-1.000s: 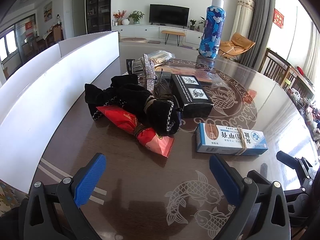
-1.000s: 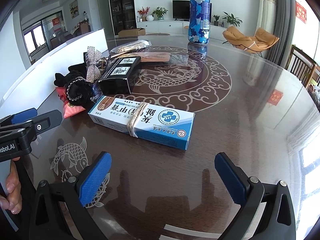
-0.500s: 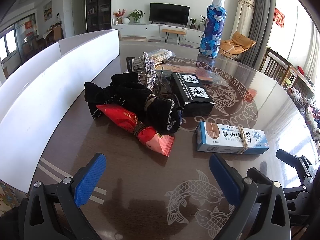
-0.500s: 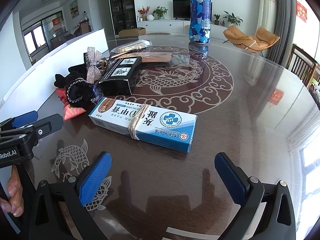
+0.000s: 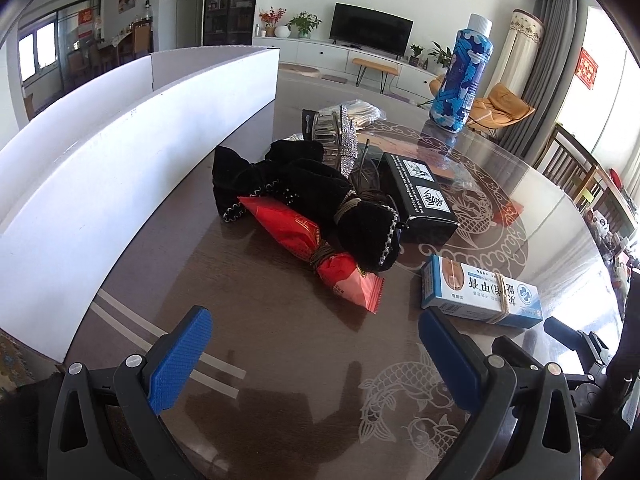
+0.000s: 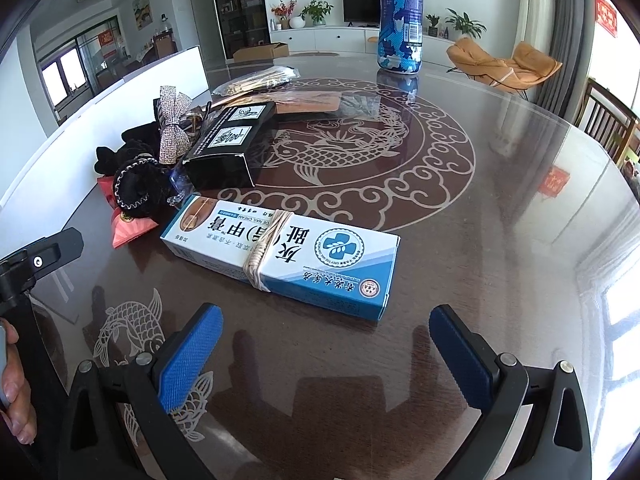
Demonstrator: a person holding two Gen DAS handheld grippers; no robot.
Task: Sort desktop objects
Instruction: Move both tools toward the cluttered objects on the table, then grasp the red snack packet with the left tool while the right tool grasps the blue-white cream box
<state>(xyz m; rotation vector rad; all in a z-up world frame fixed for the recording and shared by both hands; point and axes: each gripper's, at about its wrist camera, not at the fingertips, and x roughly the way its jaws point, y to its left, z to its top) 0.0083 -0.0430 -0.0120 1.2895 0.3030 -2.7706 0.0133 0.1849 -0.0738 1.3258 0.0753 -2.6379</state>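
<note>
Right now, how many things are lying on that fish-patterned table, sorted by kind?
Boxes: 2, the blue-and-white box and the black box.
Bottles: 1, the blue patterned bottle.
Snack packets: 1, the red packet.
Hair accessories: 2, the black velvet bow and the rhinestone bow clip.
Clear bags at the back: at least 2, contents unclear.
Total: at least 8.

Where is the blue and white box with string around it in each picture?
Left wrist view: the blue and white box lies at lower right, past the right fingertip.
Right wrist view: it fills the middle, ahead of the open jaws.
Shared landmark: the black box behind it.
</note>
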